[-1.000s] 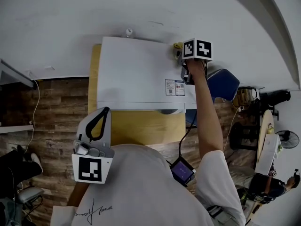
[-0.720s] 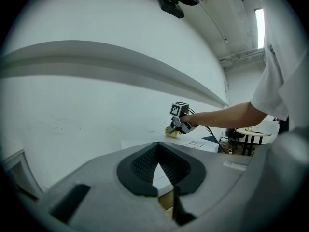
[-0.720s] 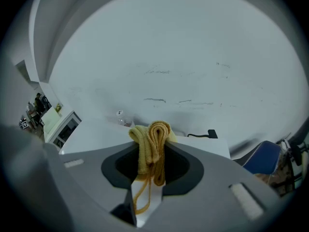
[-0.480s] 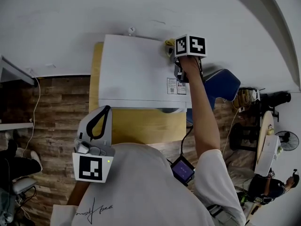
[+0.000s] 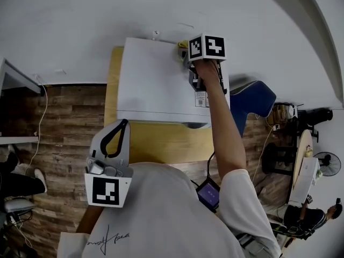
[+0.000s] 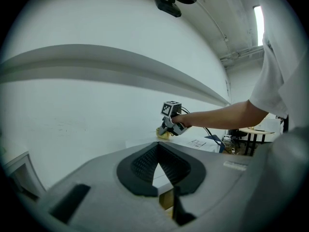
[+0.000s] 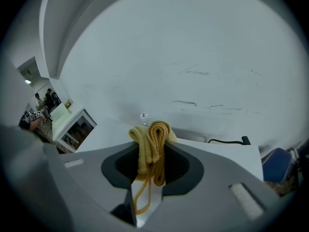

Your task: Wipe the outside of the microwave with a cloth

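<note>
vs. 1.0 s ago: the right gripper [image 5: 186, 52] has shifted left along the back edge of the microwave [image 5: 156, 85] top. it sat at the back right corner then; now it is further in from the right side, and the hand [image 5: 207, 69] covers part of the printed label [image 5: 201, 98] that was in clear view before. the yellow cloth [image 5: 181, 45] has travelled with it and is still at the back edge, touching the white top panel, close to the wall [image 5: 80, 26].

left gripper [image 5: 119, 125]: unchanged, held low in front of the person's chest, well apart from the microwave, pointing toward it over the wooden counter [image 5: 161, 141].

jaws, right: in the right gripper view they are clamped on the folded cloth; a thick yellow bundle stands up between them and a thin loop of it hangs down in the gap below.

jaws, left: in the left gripper view they are drawn together with nothing held; only a narrow slit shows below the tips, with the microwave edge and counter visible through it.

microwave: white box standing on the counter against the wall, seen from above in the head view, top panel bare apart from the label. its door and interior are not visible in any view, so contents cannot be told.

a blue chair [image 5: 252, 98] stands just right of the counter, on the wood-plank floor [image 5: 64, 122].
</note>
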{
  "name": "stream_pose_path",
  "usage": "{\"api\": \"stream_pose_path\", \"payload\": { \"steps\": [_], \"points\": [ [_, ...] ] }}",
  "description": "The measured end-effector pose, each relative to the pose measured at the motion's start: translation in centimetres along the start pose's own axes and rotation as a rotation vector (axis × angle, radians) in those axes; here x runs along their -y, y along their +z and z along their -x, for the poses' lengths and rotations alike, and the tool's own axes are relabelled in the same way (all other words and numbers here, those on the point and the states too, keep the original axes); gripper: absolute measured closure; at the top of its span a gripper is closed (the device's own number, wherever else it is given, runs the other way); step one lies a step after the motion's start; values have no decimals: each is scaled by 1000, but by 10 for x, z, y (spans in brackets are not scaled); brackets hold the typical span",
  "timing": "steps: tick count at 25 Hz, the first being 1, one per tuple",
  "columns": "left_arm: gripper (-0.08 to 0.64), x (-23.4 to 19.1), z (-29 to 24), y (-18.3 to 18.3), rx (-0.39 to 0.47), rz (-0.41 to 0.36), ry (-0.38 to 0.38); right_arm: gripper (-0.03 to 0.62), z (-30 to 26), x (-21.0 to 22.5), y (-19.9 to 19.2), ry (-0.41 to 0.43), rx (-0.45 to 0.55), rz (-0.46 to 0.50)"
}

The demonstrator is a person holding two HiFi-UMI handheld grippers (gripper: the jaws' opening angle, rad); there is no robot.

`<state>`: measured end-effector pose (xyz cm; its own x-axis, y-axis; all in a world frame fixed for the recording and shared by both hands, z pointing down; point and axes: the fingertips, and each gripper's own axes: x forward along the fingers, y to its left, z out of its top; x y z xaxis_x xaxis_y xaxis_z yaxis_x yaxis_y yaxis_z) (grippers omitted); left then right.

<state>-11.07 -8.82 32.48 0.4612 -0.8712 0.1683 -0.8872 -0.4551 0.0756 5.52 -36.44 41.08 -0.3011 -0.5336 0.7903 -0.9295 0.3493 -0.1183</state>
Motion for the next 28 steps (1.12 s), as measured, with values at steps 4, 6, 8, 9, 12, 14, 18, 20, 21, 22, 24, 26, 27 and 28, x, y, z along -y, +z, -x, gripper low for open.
{"api": "stream_pose_path", "payload": {
  "steps": [4, 6, 8, 9, 12, 14, 18, 20, 21, 22, 24, 26, 27, 28],
  "points": [
    [567, -3, 6, -1, 1, -5, 12, 479, -7, -29, 5, 42, 6, 15],
    [567, -5, 9, 0, 2, 3, 21, 479, -11, -43, 8, 55, 6, 31],
    [566, -8, 13, -1, 3, 7, 31, 479, -15, -56, 10, 64, 7, 46],
    [567, -10, 14, -1, 3, 8, 36, 479, -17, -62, 11, 70, 7, 52],
    [567, -16, 19, -3, 2, 12, 54, 479, -23, -78, 14, 86, 5, 69],
    [568, -21, 22, -4, 0, 16, 66, 479, -28, -87, 16, 95, 2, 81],
    [568, -27, 28, -5, 2, 27, 90, 479, -33, -104, 21, 113, 5, 94],
    [568, -28, 30, -6, -1, 30, 97, 479, -35, -111, 22, 123, 4, 99],
    [568, -29, 31, -6, 0, 29, 100, 479, -36, -114, 22, 128, 4, 102],
    [568, -30, 32, -6, 0, 27, 103, 479, -37, -118, 23, 134, 4, 105],
    [568, -32, 34, -6, -3, 21, 109, 479, -40, -129, 25, 153, 7, 108],
    [568, -34, 36, -6, -4, 16, 115, 477, -43, -143, 26, 186, 9, 107],
    [568, -34, 36, -6, -5, 14, 118, 477, -44, -151, 26, 209, 9, 104],
    [568, -34, 37, -5, -6, 11, 120, 477, -44, -159, 26, 230, 9, 103]
  ]
}}
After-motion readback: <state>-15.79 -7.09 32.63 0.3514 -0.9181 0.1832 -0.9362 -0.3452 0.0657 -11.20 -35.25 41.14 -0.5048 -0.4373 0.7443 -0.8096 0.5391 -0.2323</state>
